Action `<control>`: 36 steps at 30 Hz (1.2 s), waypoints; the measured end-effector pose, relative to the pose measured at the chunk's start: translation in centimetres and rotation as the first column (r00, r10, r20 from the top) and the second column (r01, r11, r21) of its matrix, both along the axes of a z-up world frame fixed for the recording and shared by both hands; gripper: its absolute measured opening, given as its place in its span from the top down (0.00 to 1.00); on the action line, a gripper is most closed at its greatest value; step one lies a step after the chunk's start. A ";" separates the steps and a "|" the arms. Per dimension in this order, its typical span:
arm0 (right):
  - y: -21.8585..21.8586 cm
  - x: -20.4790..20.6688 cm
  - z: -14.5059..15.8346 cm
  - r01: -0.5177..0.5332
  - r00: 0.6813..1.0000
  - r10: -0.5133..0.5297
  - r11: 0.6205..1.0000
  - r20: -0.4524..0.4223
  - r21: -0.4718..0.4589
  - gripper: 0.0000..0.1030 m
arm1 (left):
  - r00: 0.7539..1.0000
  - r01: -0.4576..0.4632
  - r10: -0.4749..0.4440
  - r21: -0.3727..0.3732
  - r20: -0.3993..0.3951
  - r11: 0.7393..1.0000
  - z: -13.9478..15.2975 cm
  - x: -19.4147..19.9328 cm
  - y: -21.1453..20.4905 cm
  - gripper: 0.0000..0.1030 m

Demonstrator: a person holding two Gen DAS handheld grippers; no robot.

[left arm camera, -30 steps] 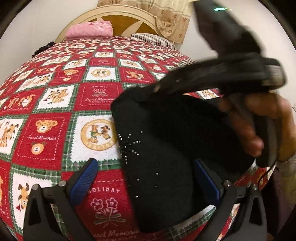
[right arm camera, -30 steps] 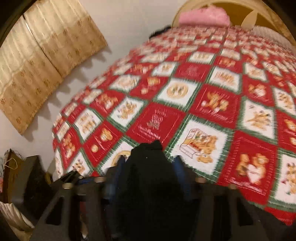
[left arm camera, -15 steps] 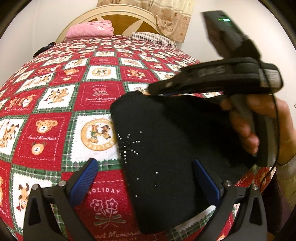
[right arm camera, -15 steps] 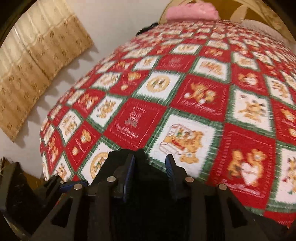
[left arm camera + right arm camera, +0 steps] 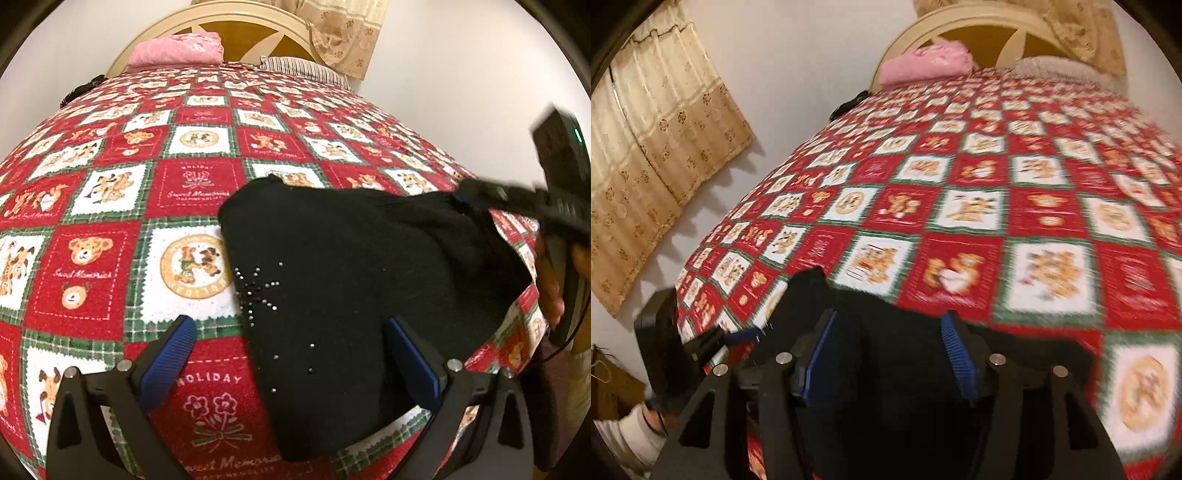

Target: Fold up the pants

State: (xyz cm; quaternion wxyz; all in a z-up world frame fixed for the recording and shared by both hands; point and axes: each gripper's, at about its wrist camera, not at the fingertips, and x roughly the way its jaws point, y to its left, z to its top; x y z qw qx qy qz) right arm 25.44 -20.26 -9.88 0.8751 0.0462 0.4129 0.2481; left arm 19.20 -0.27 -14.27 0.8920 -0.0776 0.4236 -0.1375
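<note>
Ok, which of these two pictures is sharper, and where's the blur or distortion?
Left wrist view: sharp on the bedspread and black pants, with only the right gripper at its edge smeared. Right wrist view: motion-blurred throughout, the bedspread's patchwork streaked. Both: fisheye bulge, dark corners, warm indoor light.

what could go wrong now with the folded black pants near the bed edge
The right gripper is opening with black fabric between its pads; a snag while it leaves could drag the top layer open. The black pants lie close to the near edge of the patchwork quilt, so a tug might slide them off. The left gripper stands open, pinning nothing.
</note>
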 end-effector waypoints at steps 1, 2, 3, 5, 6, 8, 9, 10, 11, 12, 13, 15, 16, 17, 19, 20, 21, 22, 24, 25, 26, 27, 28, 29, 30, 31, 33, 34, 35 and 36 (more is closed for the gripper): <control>-0.9 -0.8 0.2 0.017 1.000 -0.017 1.000 0.014 -0.010 0.42 | 1.000 -0.010 0.010 0.013 0.012 1.000 0.3 0.0 0.1 0.00; -1.7 -1.5 0.3 0.035 0.999 -0.034 0.999 0.025 -0.018 0.42 | 0.999 -0.019 0.018 0.020 0.028 1.000 0.6 -0.1 0.3 0.00; -2.5 -2.1 0.4 0.047 0.998 -0.046 0.999 0.034 -0.024 0.42 | 0.999 -0.027 0.026 0.022 0.039 0.999 0.8 -0.1 0.4 0.00; -4.3 -3.6 0.3 0.095 0.994 -0.092 0.994 0.060 -0.060 0.42 | 0.998 -0.049 0.048 0.020 0.050 0.999 1.1 0.3 0.9 0.00; -5.1 -4.1 0.3 0.112 0.992 -0.108 0.991 0.066 -0.066 0.42 | 0.997 -0.060 0.059 0.021 0.043 0.998 1.1 0.8 1.2 0.00; -6.5 -4.5 -0.2 0.142 0.989 -0.139 0.988 0.052 -0.056 0.40 | 0.997 -0.062 0.061 0.025 0.037 0.998 0.8 1.5 1.4 0.00; -6.9 -4.5 -0.5 0.148 0.989 -0.146 0.988 0.038 -0.051 0.39 | 0.997 -0.062 0.061 0.028 0.036 0.998 0.8 1.8 1.4 0.00; -7.4 -4.5 -1.0 0.158 0.987 -0.157 0.986 0.023 -0.053 0.39 | 0.998 -0.062 0.061 0.029 0.036 0.998 0.6 2.1 1.3 0.00; -7.6 -4.6 -1.3 0.168 0.986 -0.166 0.984 0.023 -0.057 0.39 | 0.998 -0.058 0.057 0.026 0.034 0.998 0.5 2.2 1.2 0.00; -8.0 -4.6 -1.7 0.178 0.984 -0.177 0.983 0.018 -0.053 0.39 | 0.998 -0.052 0.051 0.022 0.030 0.998 0.4 2.3 1.0 0.00; -8.1 -4.6 -2.1 0.175 0.985 -0.175 0.984 0.004 -0.044 0.39 | 0.999 -0.042 0.042 0.015 0.021 0.999 0.1 2.6 0.8 0.00; -8.3 -4.2 -3.0 0.171 0.985 -0.172 0.985 -0.017 -0.035 0.39 | 0.999 -0.035 0.035 0.011 0.008 0.999 -0.2 2.9 0.6 0.00; -8.3 -4.2 -3.1 0.170 0.985 -0.170 0.985 -0.008 -0.031 0.39 | 0.999 -0.034 0.034 0.009 0.007 0.999 -0.2 3.0 0.5 0.00; -8.3 -4.1 -3.2 0.165 0.986 -0.165 0.986 -0.004 -0.029 0.39 | 0.999 -0.031 0.031 0.004 0.007 0.999 -0.1 3.1 0.5 0.00; -8.4 -4.0 -3.4 0.164 0.986 -0.164 0.986 -0.002 -0.014 0.39 | 1.000 -0.016 0.016 0.006 -0.001 1.000 -0.2 3.5 0.3 0.00; -8.5 -3.9 -3.5 0.165 0.986 -0.165 0.986 -0.005 -0.003 0.39 | 1.000 -0.014 0.014 0.006 -0.003 1.000 -0.2 3.6 0.2 0.00; -8.7 -3.7 -3.7 0.165 0.986 -0.165 0.986 -0.010 0.007 0.39 | 1.000 -0.015 0.015 0.003 -0.008 1.000 -0.3 3.9 0.2 0.00; -8.7 -3.7 -3.9 0.165 0.986 -0.165 0.986 -0.010 0.012 0.39 | 1.000 -0.017 0.017 0.002 -0.011 1.000 -0.3 4.0 0.1 0.00; -8.7 -3.8 -4.1 0.168 0.986 -0.168 0.986 -0.005 0.018 0.39 | 1.000 -0.017 0.017 0.004 -0.016 1.000 -0.4 4.4 -0.1 0.00; -8.6 -3.8 -4.2 0.169 0.986 -0.169 0.985 -0.001 0.018 0.39 | 1.000 -0.015 0.015 0.008 -0.017 1.000 -0.4 4.5 -0.3 0.00; -8.5 -3.8 -4.3 0.171 0.985 -0.171 0.985 0.002 0.019 0.39 | 1.000 -0.011 0.012 0.013 -0.017 1.000 -0.4 4.6 -0.5 0.00; -8.6 -3.8 -4.5 0.174 0.985 -0.174 0.984 0.000 0.028 0.39 | 1.000 -0.009 0.009 0.016 -0.019 1.000 -0.4 4.7 -0.6 0.00; -8.7 -3.7 -4.6 0.176 0.984 -0.176 0.983 -0.008 0.042 0.39 | 1.000 -0.006 0.007 0.017 -0.020 1.000 -0.4 4.6 -0.6 0.00; -8.9 -3.7 -4.7 0.178 0.984 -0.177 0.982 -0.014 0.057 0.39 | 1.000 -0.005 0.005 0.010 -0.020 1.000 -0.4 4.6 -0.5 0.00; -9.1 -3.7 -4.7 0.179 0.984 -0.178 0.982 -0.018 0.068 0.42 | 1.000 -0.004 0.004 0.004 -0.021 1.000 -0.4 4.6 -0.4 0.00; -9.3 -3.8 -4.6 0.180 0.984 -0.179 0.980 -0.021 0.081 0.43 | 1.000 -0.002 0.002 -0.007 -0.020 1.000 -0.4 4.5 -0.2 0.00; -9.6 -3.9 -4.6 0.181 0.984 -0.179 0.979 -0.025 0.099 0.46 | 1.000 0.000 0.000 -0.006 -0.017 1.000 -0.4 4.4 -0.2 0.00; -9.7 -3.9 -4.7 0.182 0.983 -0.180 0.978 -0.024 0.103 0.48 | 1.000 0.000 0.000 -0.003 -0.013 1.000 -0.3 4.3 -0.2 0.00; -9.8 -4.0 -4.7 0.181 0.983 -0.180 0.978 -0.022 0.105 0.48 | 1.000 0.000 0.000 0.001 -0.009 1.000 -0.3 4.2 -0.3 0.00; -9.8 -4.0 -4.6 0.181 0.984 -0.180 0.978 -0.020 0.107 0.49 | 1.000 0.001 -0.001 0.005 -0.007 1.000 -0.3 4.2 -0.4 0.00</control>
